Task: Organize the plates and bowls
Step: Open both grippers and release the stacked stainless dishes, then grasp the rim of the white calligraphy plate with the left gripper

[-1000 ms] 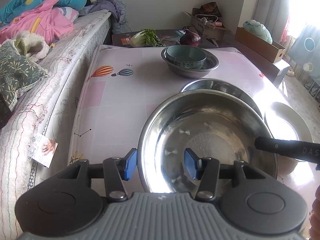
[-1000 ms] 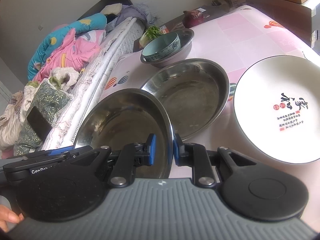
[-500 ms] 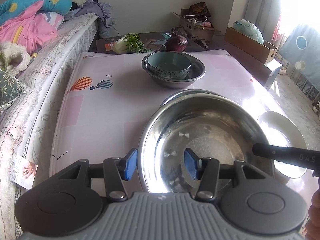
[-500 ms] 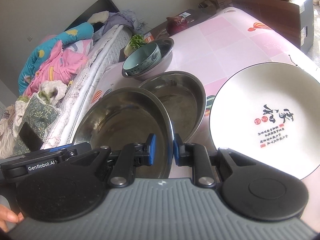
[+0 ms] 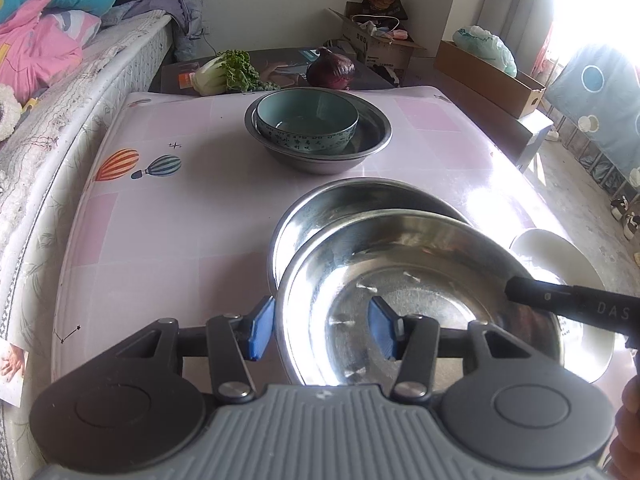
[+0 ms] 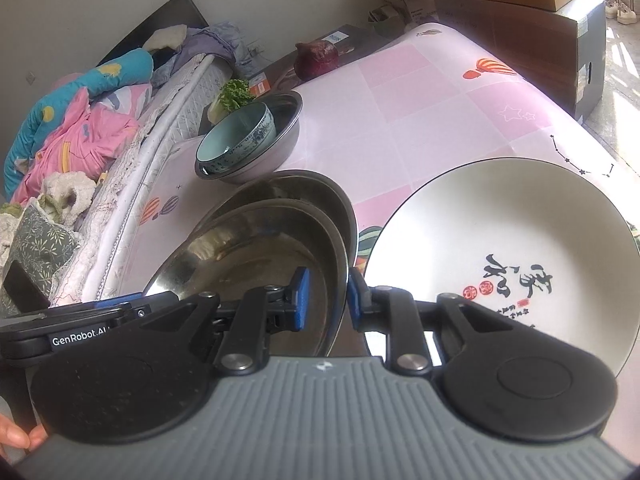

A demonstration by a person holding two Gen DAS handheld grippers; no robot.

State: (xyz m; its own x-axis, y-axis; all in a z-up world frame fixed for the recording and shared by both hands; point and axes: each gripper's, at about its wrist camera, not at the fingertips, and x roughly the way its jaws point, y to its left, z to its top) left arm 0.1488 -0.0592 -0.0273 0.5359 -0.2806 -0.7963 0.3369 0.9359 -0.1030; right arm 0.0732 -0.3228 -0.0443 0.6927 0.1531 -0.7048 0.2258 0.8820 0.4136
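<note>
A: What is each claw doing?

B: The right gripper is pinching the rim of the steel pan, one blue pad inside and one outside, at the pan's three o'clock edge. The left gripper straddles the rim at the nine o'clock side, with one pad inside the pan and one outside. Its pads stand half spread, and I cannot tell whether they press the metal.

A: Where is that pan?

B: It is tilted, lying over a second steel pan on the pink table, whose far rim shows beyond it at twelve o'clock.

A: And the rest of the dishes?

B: A white plate with black lettering lies on the table just beside the pans at three o'clock. Further off at twelve o'clock a blue-green bowl sits inside a steel basin. Behind them, past the table edge, lie a cabbage and a purple onion.

A: Anything at nine o'clock?

B: A bed runs along the table there.
</note>
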